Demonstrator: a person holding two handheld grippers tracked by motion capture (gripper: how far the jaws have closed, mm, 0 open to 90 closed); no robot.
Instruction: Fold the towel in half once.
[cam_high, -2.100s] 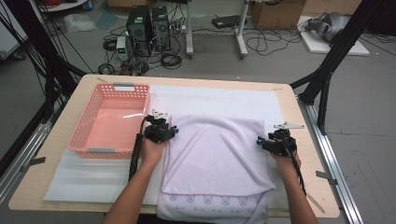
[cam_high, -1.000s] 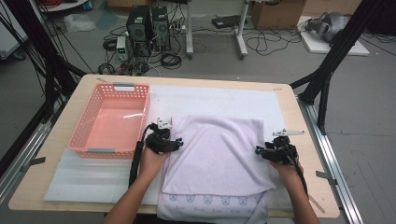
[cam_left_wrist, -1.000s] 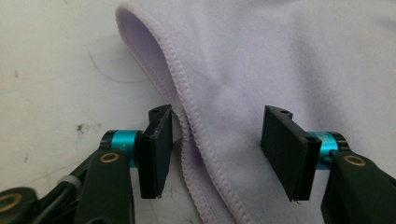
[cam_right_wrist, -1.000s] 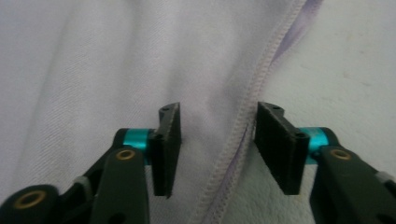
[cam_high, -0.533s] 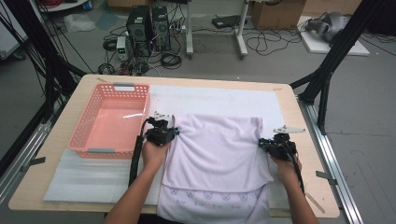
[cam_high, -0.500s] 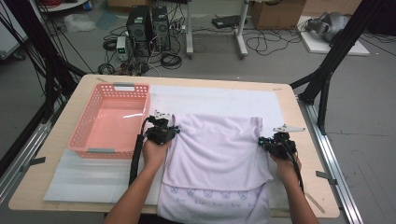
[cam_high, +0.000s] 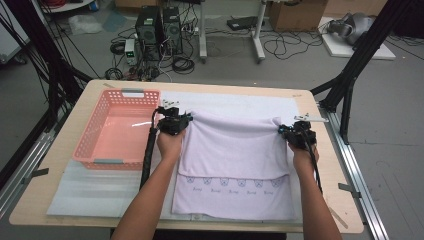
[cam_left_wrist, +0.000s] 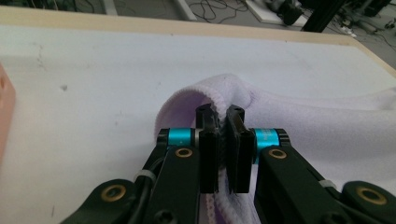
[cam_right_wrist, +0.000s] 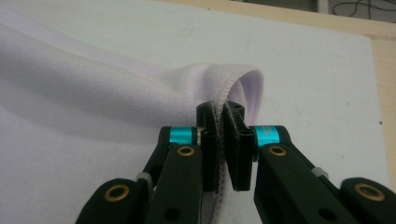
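Note:
A pale lilac towel (cam_high: 235, 150) lies on the white mat, with a row of small printed motifs near its front edge. My left gripper (cam_high: 186, 119) is shut on the towel's far left corner, and my right gripper (cam_high: 282, 130) is shut on its far right corner. The far edge hangs stretched between them, slightly lifted. In the left gripper view the pads (cam_left_wrist: 222, 114) pinch a stitched hem of the towel (cam_left_wrist: 303, 116). The right gripper view shows its pads (cam_right_wrist: 222, 109) clamped on the hem, with the towel (cam_right_wrist: 93, 102) spreading to the left.
An empty pink plastic basket (cam_high: 122, 92) stands at the left of the table, close beside my left gripper. A white mat (cam_high: 235, 102) covers the wooden table (cam_high: 325, 165) under the towel. Black frame legs and cables stand beyond the far edge.
Both grippers have shut on the towel's far corners. They moved away from the person and slightly up, pulling the far edge off the mat and taut.

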